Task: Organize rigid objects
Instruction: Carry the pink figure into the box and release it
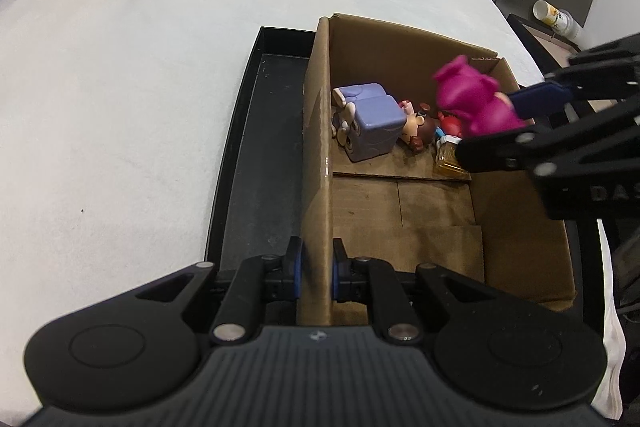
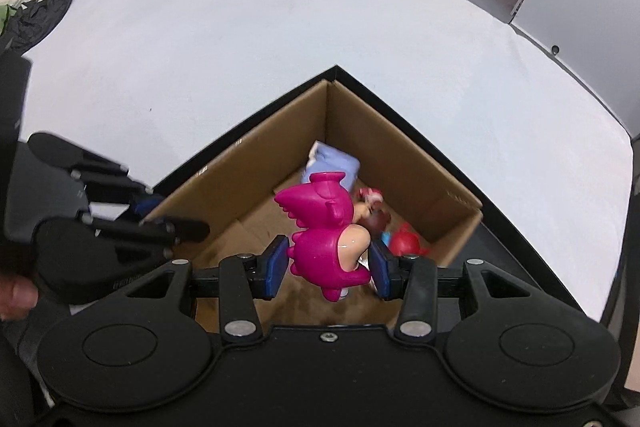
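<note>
Cardboard wall of the box (image 1: 318, 155) is pinched between the left gripper (image 1: 317, 269) pads, steadying it. Right gripper (image 2: 328, 265) clamps the magenta figurine (image 2: 326, 227) above the box interior. Advise lowering toward the bare near floor, clear of the toys (image 1: 376, 123) crowding the far corner, before releasing.

Left wrist view looks steeply down, close over the cardboard box's (image 1: 320, 147) side wall; right wrist view hangs above its near edge (both share the box's inside).
</note>
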